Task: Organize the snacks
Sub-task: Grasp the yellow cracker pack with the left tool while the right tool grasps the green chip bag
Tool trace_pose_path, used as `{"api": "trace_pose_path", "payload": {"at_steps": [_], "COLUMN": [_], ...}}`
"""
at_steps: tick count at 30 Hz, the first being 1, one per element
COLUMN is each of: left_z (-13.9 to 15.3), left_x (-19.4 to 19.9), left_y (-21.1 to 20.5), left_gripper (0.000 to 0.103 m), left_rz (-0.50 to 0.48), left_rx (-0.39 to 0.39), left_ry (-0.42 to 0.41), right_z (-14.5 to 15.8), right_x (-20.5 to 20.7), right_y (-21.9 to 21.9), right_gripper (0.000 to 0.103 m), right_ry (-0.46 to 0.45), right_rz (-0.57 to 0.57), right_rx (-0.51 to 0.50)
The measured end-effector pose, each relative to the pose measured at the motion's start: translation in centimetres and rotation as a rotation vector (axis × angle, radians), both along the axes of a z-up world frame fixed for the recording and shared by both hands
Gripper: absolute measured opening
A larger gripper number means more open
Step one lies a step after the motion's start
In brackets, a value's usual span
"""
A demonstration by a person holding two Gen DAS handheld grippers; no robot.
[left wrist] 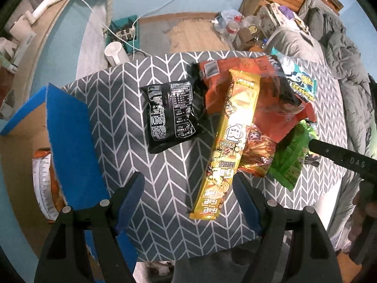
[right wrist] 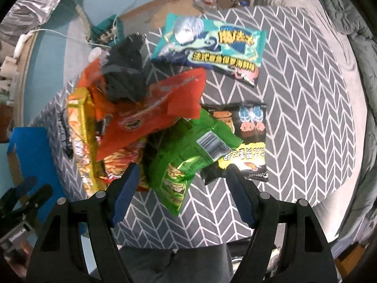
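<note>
**Snack pile on the chevron cloth**

Both claws gape, holding nothing: left gripper (left wrist: 188,188) over the long gold packet's (left wrist: 227,139) near end, right gripper (right wrist: 181,181) above the green bag (right wrist: 188,151) with its barcode. Packet writing is Chinese; the right gripper's arm reads "DAS".

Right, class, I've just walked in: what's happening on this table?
A person holds a gripper in each hand above a pile of snack packets on a chevron-patterned tablecloth. The left gripper is open around the near end of a long yellow packet. The right gripper is open over a green packet. Neither grips anything. A blue-edged cardboard box stands at the left.
</note>
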State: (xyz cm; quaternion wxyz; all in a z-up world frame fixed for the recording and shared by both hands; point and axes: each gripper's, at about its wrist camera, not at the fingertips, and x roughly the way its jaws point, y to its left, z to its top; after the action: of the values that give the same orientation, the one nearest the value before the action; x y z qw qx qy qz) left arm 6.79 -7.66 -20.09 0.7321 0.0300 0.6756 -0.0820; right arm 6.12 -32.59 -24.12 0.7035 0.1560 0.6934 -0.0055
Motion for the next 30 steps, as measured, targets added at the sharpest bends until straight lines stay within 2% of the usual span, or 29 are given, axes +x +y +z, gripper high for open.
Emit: {"api": "trace_pose_path", "payload": {"at_steps": [9,13,18,19,21,22,25,30], "left_z": [-2.9,-4.1,-5.3,-5.6,-5.9,-6.1,-6.8,-7.9], "left_x": [1.0,1.2,1.6,1.7,1.9,2.0,2.1,2.2], "left_y": [-1.1,-1.4,-2.1,-2.3,-2.6,-2.9,-3.5,-4.9], "left_gripper": [0.079,0.083,0.083,0.083,0.083,0.083,0.083,0.084], "left_rz": [-0.009,-0.001,0.003,0.003,0.000,-0.002,-0.002,-0.013], "left_rx": [-0.007,-0.004,-0.008,-0.009,-0.014,-0.021,-0.030,-0.023], "left_ry": [0.051,0.066,0.090,0.095,0.108,0.116,0.137,0.156], "right_z": [-3.9,-5.3,-6.7,-6.9,-7.4,-7.8,-8.1,-7.2], "right_x": [0.7,1.0,1.6,1.8,1.9,1.8,1.5,-0.8], "right_y": [1.3,2.0,4.2,4.8,6.1,6.4,6.9,5.7], "right_gripper": [0.075,0.075,0.075,0.074,0.061,0.051,0.050,0.044], "right_ry": [0.034,0.038,0.034,0.033,0.035,0.045,0.040,0.003], "right_rz": [-0.051,-0.075,-0.031,-0.011,0.024,0.035,0.058,0.049], "right_rx": [-0.036,-0.064,-0.109,-0.120,-0.127,-0.100,-0.093,-0.022]}}
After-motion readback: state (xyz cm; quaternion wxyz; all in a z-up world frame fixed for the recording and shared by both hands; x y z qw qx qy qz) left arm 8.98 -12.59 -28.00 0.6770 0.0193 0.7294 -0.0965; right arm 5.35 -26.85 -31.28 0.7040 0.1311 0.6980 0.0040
